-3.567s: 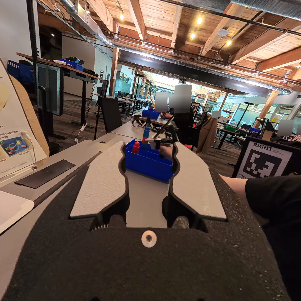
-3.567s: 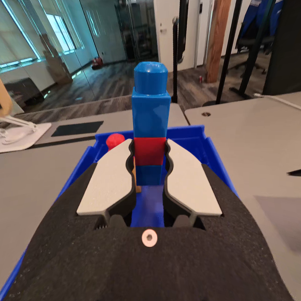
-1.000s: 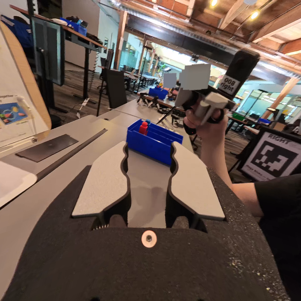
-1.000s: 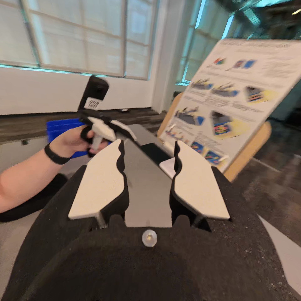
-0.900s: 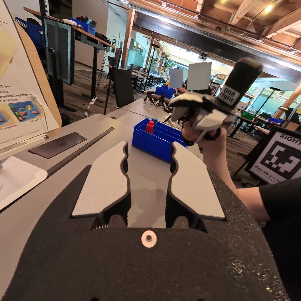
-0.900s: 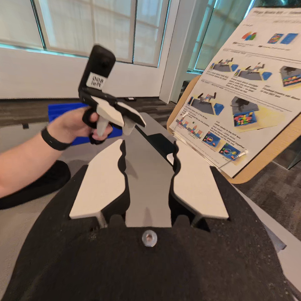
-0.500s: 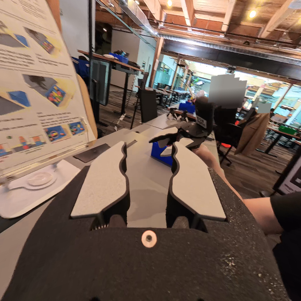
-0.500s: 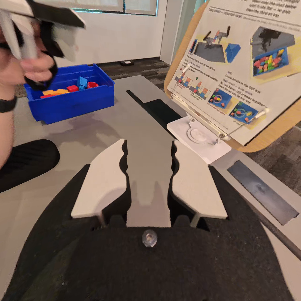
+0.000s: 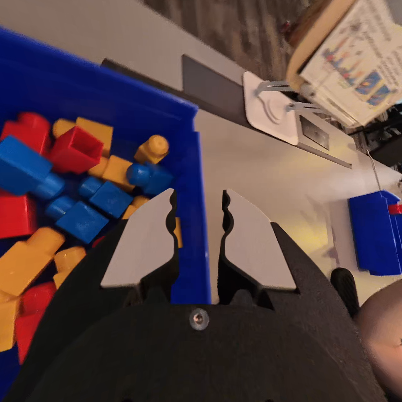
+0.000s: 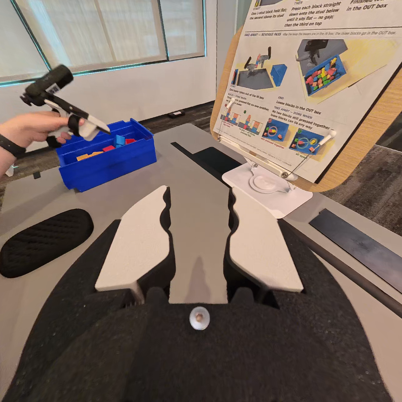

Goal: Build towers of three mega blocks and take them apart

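Over the blue bin [image 9: 191,195], blurred blocks [image 9: 82,219]; both grippers' fingers [image 9: 148,239] released, empty.

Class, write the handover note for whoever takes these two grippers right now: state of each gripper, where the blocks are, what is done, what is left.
Left gripper: open, empty, angled down over the right wall of the blue bin of loose blocks.
Right gripper: open, empty, above bare table, pointing toward the instruction board.
A second blue bin sits across the table; something red shows at its edge.
Done: nothing held; no tower in progress on the table.
Left: probably pick a block from the near bin and start a three-block tower.
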Demonstrator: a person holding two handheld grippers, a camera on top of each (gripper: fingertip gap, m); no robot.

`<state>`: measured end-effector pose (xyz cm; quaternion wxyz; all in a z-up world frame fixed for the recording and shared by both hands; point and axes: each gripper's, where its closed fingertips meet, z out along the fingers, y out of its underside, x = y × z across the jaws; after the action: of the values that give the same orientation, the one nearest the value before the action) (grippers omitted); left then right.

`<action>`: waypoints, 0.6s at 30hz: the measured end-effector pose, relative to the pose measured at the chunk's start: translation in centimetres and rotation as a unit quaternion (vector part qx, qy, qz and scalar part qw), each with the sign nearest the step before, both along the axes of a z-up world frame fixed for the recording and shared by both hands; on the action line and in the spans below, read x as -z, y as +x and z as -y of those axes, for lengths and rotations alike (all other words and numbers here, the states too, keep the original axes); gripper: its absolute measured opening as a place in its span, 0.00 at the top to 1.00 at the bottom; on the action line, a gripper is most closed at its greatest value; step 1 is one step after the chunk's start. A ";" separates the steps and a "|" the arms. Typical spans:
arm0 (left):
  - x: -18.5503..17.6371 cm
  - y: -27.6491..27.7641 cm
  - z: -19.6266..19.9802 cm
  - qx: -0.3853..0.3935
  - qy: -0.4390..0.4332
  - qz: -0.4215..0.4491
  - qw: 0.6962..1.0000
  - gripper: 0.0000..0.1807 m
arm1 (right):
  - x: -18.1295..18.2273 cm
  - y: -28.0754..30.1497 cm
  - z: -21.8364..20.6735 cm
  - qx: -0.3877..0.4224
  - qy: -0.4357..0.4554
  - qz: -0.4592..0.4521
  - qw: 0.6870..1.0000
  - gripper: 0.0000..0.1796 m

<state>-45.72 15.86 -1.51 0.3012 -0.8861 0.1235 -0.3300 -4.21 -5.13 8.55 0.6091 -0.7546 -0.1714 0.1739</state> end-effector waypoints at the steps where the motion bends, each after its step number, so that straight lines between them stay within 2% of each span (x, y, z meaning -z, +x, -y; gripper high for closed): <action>1: 1.1 -0.6 -0.4 -0.016 -0.016 -0.002 1.000 0.77 | 0.0 0.1 0.0 0.004 0.000 0.003 1.000 0.72; 7: 6.9 -1.1 -2.2 -0.067 -0.113 -0.041 0.991 0.70 | 0.4 0.4 0.1 0.008 -0.005 0.016 1.000 0.72; 11: 7.7 -0.4 -3.8 -0.107 -0.132 0.000 0.986 0.71 | 0.4 0.6 0.3 0.013 -0.004 0.022 1.000 0.72; 14: 8.7 0.2 -4.0 -0.107 -0.159 0.000 0.981 0.71 | 0.4 1.1 0.4 0.019 -0.004 0.026 0.999 0.72; 18: 9.2 -0.2 -5.2 -0.143 -0.155 0.014 0.977 0.77 | 0.6 1.3 0.3 0.017 -0.006 0.017 1.000 0.72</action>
<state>-45.88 21.08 -10.73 0.2064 -0.9256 -0.0615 -0.3113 -2.86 -5.48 7.99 0.6042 -0.7641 -0.1679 0.1513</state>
